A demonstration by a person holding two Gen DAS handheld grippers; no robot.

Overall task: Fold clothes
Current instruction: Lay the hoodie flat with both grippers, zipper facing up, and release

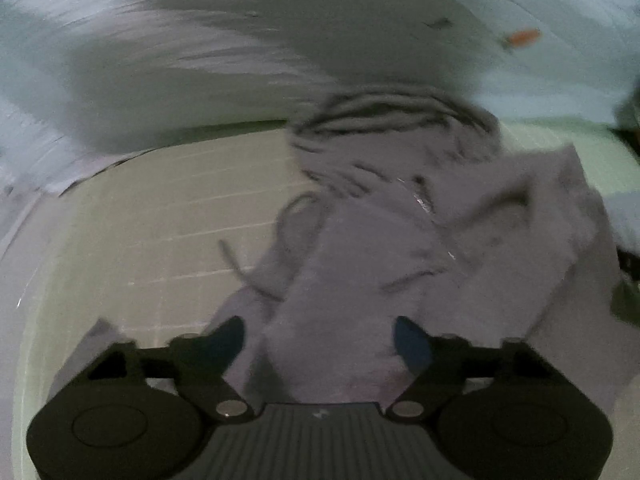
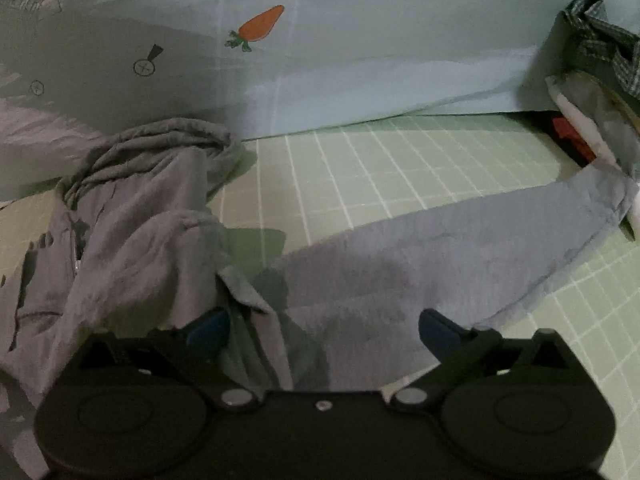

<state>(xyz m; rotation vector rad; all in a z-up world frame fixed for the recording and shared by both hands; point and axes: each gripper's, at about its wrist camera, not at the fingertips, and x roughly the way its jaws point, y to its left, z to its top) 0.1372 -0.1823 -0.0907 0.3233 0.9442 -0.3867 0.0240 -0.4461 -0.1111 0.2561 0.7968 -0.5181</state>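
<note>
One green checked sheet [image 2: 400,168] covers the bed, with a pale blue carrot-print quilt [image 2: 360,60] along its far edge. On the sheet lies a crumpled grey hooded jacket [image 2: 140,232], one sleeve [image 2: 460,240] stretched right. Both the left gripper [image 1: 320,338] and right gripper [image 2: 324,330] hover wide open over the jacket, holding nothing.

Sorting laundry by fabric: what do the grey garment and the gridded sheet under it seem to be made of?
The grey garment looks like soft matte woven cotton or a blend: it crumples into fine creases and its rim bunches; a zipper glints. The gridded sheet looks like thin, smooth printed cotton, lying flat with no sheen. Neither fibre is certain.
</note>
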